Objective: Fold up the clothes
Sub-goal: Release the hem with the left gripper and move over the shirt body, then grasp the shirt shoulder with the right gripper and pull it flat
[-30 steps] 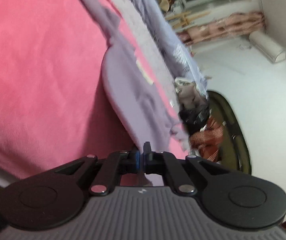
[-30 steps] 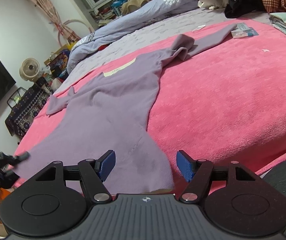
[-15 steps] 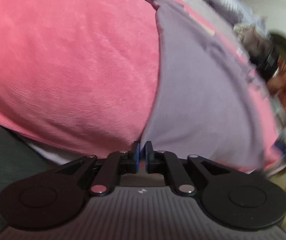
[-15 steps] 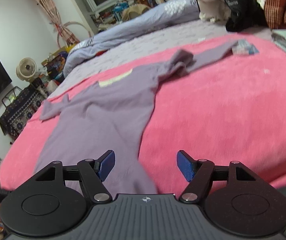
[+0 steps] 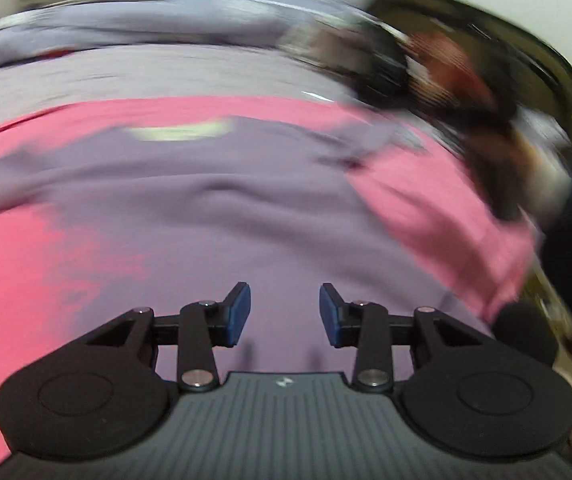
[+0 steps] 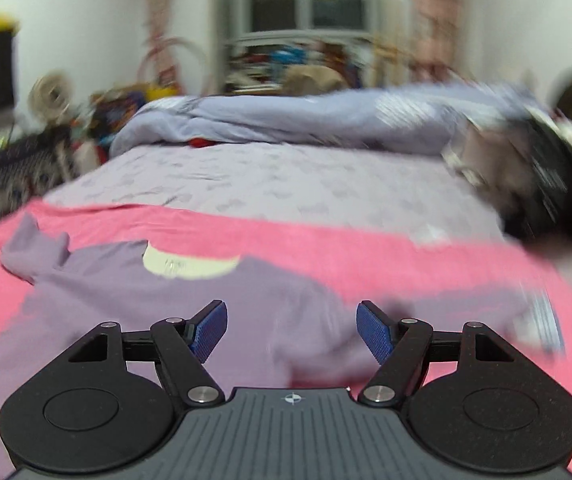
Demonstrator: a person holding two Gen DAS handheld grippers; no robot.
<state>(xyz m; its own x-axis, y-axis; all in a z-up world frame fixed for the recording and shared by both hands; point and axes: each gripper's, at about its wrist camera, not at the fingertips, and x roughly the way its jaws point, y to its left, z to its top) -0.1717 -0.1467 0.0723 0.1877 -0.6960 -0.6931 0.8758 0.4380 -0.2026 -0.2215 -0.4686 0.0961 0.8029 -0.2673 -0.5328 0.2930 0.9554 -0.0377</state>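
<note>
The lilac long-sleeved knit top (image 6: 133, 304) is seen spread flat on the pink fleece blanket (image 6: 366, 256) of the bed, no fold yet made. Left tongs (image 5: 284, 314) and right tongs (image 6: 292, 332) are held wide, empty, above it.

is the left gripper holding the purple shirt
No, the left gripper is open, with a clear gap between its blue pads, and the purple shirt lies flat beyond them.

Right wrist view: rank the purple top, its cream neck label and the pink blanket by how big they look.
1. Pink blanket, spanning the frame.
2. Purple top, close behind; nearness to the camera inflates it, so this order is unsure.
3. Cream neck label, clearly smallest.
</note>
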